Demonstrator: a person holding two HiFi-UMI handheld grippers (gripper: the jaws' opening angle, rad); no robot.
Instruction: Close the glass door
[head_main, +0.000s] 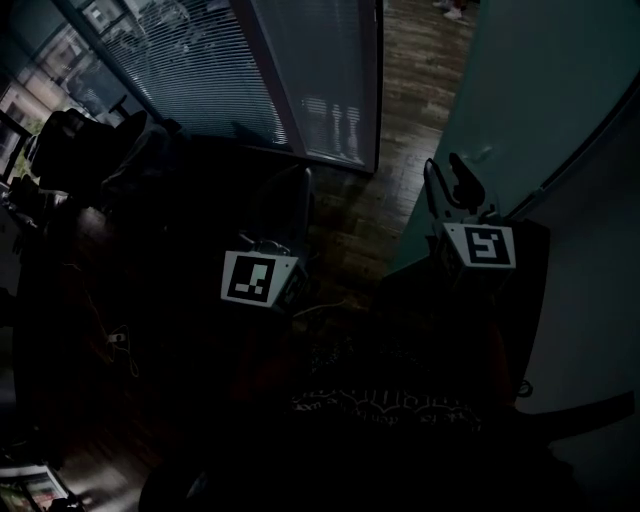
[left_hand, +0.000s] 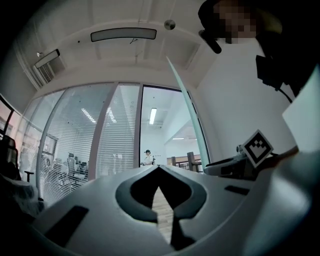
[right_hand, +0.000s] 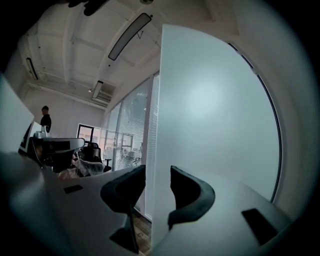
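The door (right_hand: 215, 110) is a frosted pane standing upright, long axis vertical, at the right of the head view. Its free vertical edge faces the person, and the pane runs away from that edge toward the upper right, close along a white wall (head_main: 600, 300).

The right gripper (right_hand: 157, 170) has its jaws closed onto that edge, one on each face. The right jaw lies against the glass, and the left shows only a thin sliver of light beside it.

Left of the edge lies a strip of bare wood floor (head_main: 350, 215), open as far as the partition (head_main: 250, 70) of glass and blinds. The partition's frame post ends at the doorway (left_hand: 165, 125).

The left gripper (left_hand: 159, 170) is near the right one and apart from the door. Its jaw tips are together with nothing between them, and it points at the doorway.

A dark chair (head_main: 80, 140) stands well to the left.
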